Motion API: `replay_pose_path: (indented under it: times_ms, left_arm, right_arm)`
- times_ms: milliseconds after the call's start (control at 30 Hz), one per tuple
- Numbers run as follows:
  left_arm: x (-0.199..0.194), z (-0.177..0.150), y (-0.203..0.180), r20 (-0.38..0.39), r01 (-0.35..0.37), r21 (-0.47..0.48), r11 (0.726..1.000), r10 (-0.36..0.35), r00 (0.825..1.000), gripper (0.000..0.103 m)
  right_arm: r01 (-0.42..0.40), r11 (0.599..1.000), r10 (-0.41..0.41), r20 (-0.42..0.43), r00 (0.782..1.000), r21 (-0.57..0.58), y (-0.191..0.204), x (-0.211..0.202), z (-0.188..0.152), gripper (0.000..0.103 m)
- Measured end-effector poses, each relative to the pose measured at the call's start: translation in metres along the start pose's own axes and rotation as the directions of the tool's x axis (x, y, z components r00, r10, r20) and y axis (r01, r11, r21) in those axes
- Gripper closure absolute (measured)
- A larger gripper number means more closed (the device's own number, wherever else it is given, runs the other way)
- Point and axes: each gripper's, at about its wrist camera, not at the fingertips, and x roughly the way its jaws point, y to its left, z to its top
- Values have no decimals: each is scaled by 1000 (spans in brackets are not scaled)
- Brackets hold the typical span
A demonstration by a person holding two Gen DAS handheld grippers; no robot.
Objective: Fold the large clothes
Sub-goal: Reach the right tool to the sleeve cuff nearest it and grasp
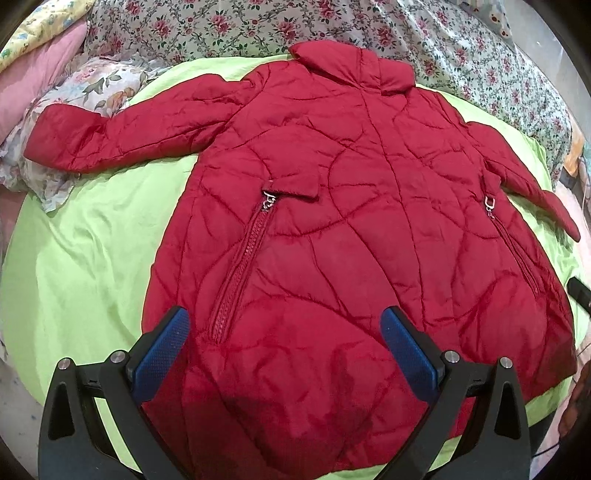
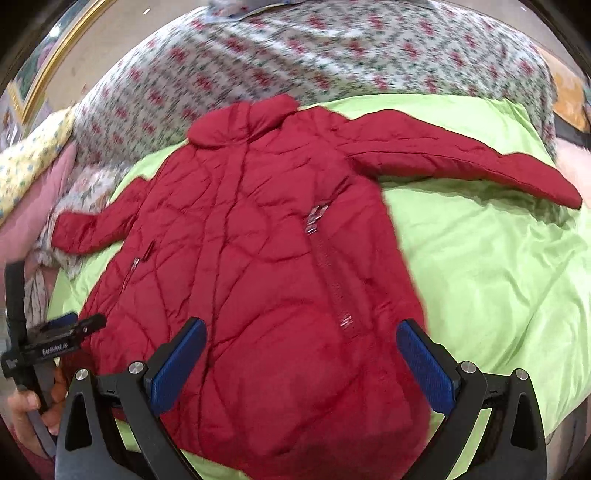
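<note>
The left gripper (image 1: 284,332) hangs above the lower half of the coat (image 1: 332,221), jaws spread wide and holding nothing; its blue pads (image 1: 159,354) have a fine dotted grip texture set in black plastic arms with silver pins. The coat's hem lies directly under and between the fingers, the collar at the far end.

The right gripper (image 2: 301,347) is likewise spread wide and empty, poised over the coat (image 2: 258,240) near its hem, its right finger at the coat's right edge. In the right wrist view the left gripper (image 2: 59,332) shows at the left edge, just beside the coat's lower left side, held by a hand (image 2: 26,413).

The coat is red, padded and quilted, with curved stitch lines crossing a slightly glossy, creased shell. It lies spread flat, both sleeves out to the sides. Two slanted pocket zippers (image 1: 236,273) run down the body, each with a small metal pull (image 1: 269,201) at the top; a short flap sits over the left one. The collar (image 1: 354,62) is puffy and folded down.

Under the coat is a light green sheet (image 1: 92,240), smooth and sheeny with soft wrinkles. Beyond the collar lies a floral blanket (image 1: 221,26), pale with red roses. At the left, the sleeve end rests on a crumpled flowered cloth (image 1: 92,85), beside a pink pillow (image 1: 33,74).
</note>
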Motion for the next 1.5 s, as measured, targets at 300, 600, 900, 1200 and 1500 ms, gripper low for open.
replay_pose_path:
  times_ms: [300, 600, 900, 1200, 1500]
  left_arm:
    - [23, 12, -4, -72, -75, 30, 997, 77, 994, 0]
    - [33, 23, -2, -9, -95, 5, 996, 95, 995, 0]
    - [50, 38, -1, -19, -88, -7, 996, 87, 996, 0]
    - [56, 40, -8, -33, -64, 33, 997, 65, 997, 0]
    - [56, 42, -3, -37, -26, 3, 1000, 26, 999, 0]
  right_arm:
    - [15, 971, -36, 84, 996, 238, -99, -2, 30, 0]
    - [34, 846, -135, 153, 979, 532, -241, 18, 54, 2]
    - [62, 746, -228, 167, 959, 663, -301, 58, 78, 29]
    - [99, 778, -293, 218, 931, 620, -293, 61, 103, 87]
    - [6, 905, -157, 319, 935, 426, -223, 46, 149, 93]
